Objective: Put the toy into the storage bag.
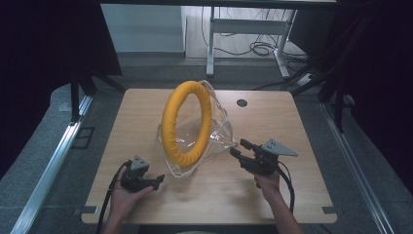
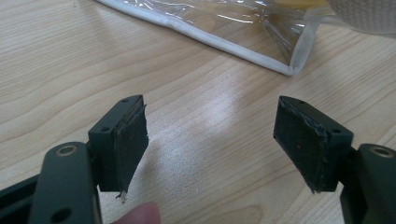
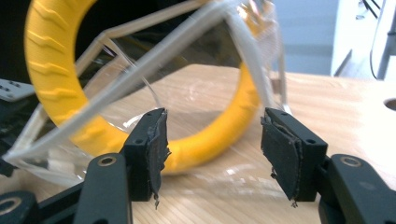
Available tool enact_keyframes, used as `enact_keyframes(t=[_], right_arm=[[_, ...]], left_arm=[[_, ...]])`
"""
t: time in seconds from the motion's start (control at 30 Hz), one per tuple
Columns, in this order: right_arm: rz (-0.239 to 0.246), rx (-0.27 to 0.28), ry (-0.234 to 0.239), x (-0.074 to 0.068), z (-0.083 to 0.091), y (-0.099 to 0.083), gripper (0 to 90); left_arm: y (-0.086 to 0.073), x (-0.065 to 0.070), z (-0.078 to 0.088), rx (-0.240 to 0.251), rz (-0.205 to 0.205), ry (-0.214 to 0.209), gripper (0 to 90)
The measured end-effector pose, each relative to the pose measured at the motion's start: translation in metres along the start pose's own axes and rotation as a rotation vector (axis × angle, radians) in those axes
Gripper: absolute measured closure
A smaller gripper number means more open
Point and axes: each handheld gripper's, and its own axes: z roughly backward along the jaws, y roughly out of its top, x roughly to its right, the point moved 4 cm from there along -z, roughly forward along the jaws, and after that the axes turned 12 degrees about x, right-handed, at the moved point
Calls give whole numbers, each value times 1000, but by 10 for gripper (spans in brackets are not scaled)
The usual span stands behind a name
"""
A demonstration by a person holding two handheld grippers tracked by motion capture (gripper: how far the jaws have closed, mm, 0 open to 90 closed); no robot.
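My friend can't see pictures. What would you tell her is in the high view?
A big yellow ring stands upright inside a clear plastic bag on a wooden table. A person's hands hold two black claws: the left claw waits near the bag, and the right claw, open, reaches toward the bag's edge.

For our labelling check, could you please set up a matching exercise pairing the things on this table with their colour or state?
Things:
1. ring
2. clear plastic bag
3. left gripper
4. round hole in the table

Descriptions:
A. transparent with white seams
B. dark, near the far edge
C. yellow, standing upright
D. jaws open over bare wood

Pairs: 1-C, 2-A, 3-D, 4-B
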Motion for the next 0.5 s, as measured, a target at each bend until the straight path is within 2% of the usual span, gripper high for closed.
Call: enact_keyframes(t=[0.23,0.3,0.5], right_arm=[[-14,-39,-44,19,16,-18,411],[-1,-56,-57,24,19,-22,411],[-7,-82,-89,35,28,-30,411]], left_arm=[[0,0,0,1,0,2,261],[0,0,0,1,0,2,261],[0,0,1,2,-4,-1,261]])
